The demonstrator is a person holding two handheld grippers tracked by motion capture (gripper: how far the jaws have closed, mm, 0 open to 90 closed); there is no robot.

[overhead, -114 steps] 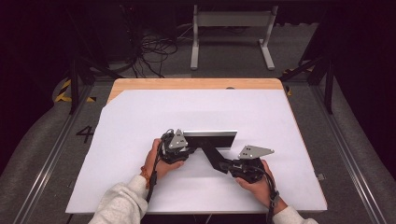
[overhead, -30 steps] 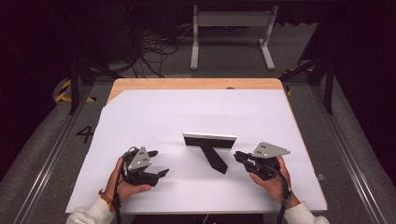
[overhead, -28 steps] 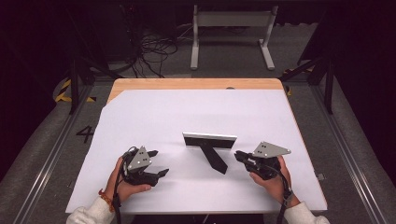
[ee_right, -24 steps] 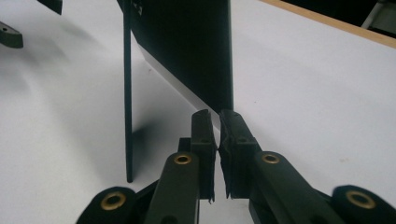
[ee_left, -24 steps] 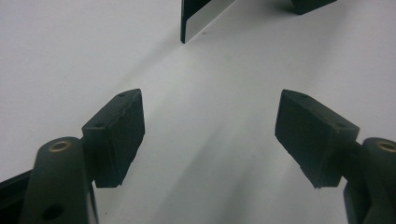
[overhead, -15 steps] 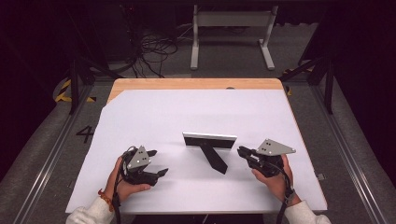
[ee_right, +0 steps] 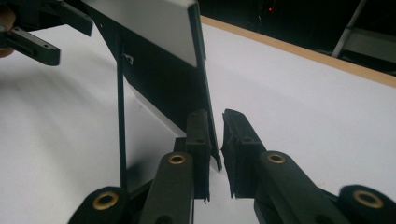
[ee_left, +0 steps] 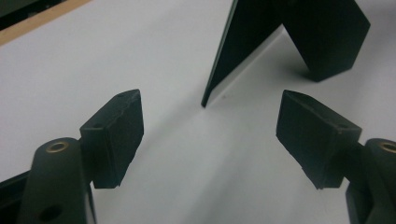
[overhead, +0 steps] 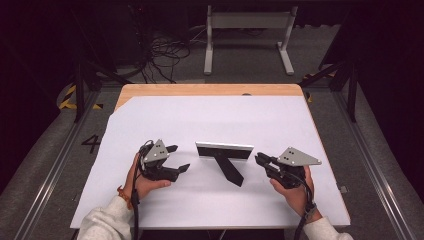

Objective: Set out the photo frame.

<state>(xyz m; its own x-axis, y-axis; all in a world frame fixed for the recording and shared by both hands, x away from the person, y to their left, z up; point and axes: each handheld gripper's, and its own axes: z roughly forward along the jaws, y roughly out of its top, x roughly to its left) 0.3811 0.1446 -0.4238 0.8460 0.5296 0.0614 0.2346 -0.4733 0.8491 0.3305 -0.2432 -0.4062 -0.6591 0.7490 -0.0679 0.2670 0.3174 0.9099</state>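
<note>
Now the picture frame [overhead: 224,150] stands between my tongs, long side across. My right gripper [overhead: 259,159], nearer its end, has just been opening a crack and holds nothing. My left gripper [overhead: 179,158] gapes wide.

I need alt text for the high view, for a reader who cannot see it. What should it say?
A black picture frame stands on its back leg on a white table. A person's two hands hold tongs on either side of it, apart from it: the left tongs open, the right tongs nearly closed and empty.
</note>
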